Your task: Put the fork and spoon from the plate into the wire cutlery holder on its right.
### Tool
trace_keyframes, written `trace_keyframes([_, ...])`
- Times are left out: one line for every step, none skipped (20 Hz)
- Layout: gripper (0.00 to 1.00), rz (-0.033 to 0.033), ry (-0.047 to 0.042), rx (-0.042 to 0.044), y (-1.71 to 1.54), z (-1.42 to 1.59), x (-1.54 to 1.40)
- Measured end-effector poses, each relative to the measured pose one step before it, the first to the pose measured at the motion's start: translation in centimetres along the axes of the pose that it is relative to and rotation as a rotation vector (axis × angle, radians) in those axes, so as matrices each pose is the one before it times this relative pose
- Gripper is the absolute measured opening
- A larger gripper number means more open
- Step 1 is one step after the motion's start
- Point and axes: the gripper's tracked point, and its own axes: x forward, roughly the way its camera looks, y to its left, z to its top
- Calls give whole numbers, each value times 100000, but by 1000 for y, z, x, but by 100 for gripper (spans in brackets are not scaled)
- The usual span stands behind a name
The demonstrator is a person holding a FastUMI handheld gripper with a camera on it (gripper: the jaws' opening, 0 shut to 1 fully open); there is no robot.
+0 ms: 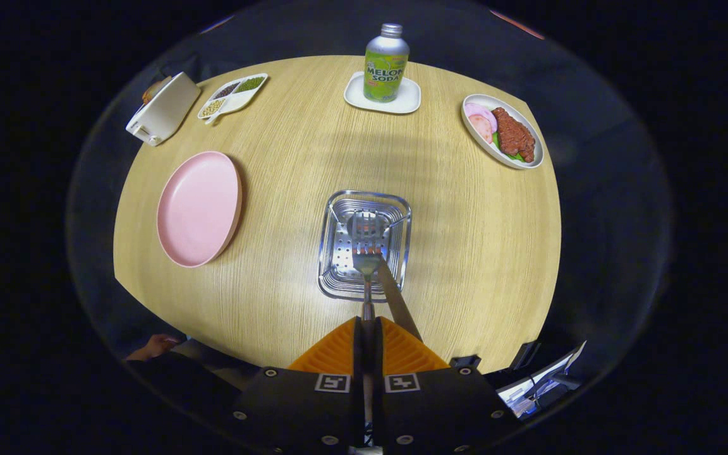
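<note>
Fork (367,249) held over the wire cutlery holder (332,253), tines pointing away from the gripper.
Gripper (368,328) is closed tight on the fork's thin handle, and the head hangs above the holder's open top, beside another utensil handle (395,297) already leaning inside (likely the spoon). The pink plate (198,208) to the left lies bare. Best to lower straight down, keeping clear of the rim and that leaning handle, and part the fingers only once the tines sit well inside.
</note>
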Motion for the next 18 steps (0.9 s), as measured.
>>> trace_keyframes([5,260,388,-200,41,140,73])
trace_keyframes([6,-302,-82,-119,-98,166,153])
trace_keyframes([6,-82,79,355,104,184,62])
trace_keyframes([7,200,-446,361,-12,285,60])
trace_keyframes([8,420,-782,887,176,282,65])
trace_keyframes([9,558,-1328,1015,64,407,-140])
trace_keyframes([11,244,-2885,834,-91,666,-139])
trace_keyframes([12,-284,-3135,1005,-135,648,-190])
trace_keyframes([12,7,-3751,1425,-24,746,-390])
trace_keyframes([13,217,-4312,1716,-97,835,-492])
trace_keyframes([13,336,-4685,1896,4,992,-552])
trace_keyframes([13,180,-4981,1293,146,1030,-606])
trace_keyframes([13,-493,-5457,543,-32,984,-710])
trace_keyframes([13,-482,-6276,-249,-13,1429,-932])
trace_keyframes([13,-800,-6781,-478,55,1488,-837])
trace_keyframes([13,-484,-7153,-275,78,1780,-981])
trace_keyframes([13,-490,-7326,-175,134,1930,-1024])
trace_keyframes([13,-617,-7029,-125,124,1781,-1104])
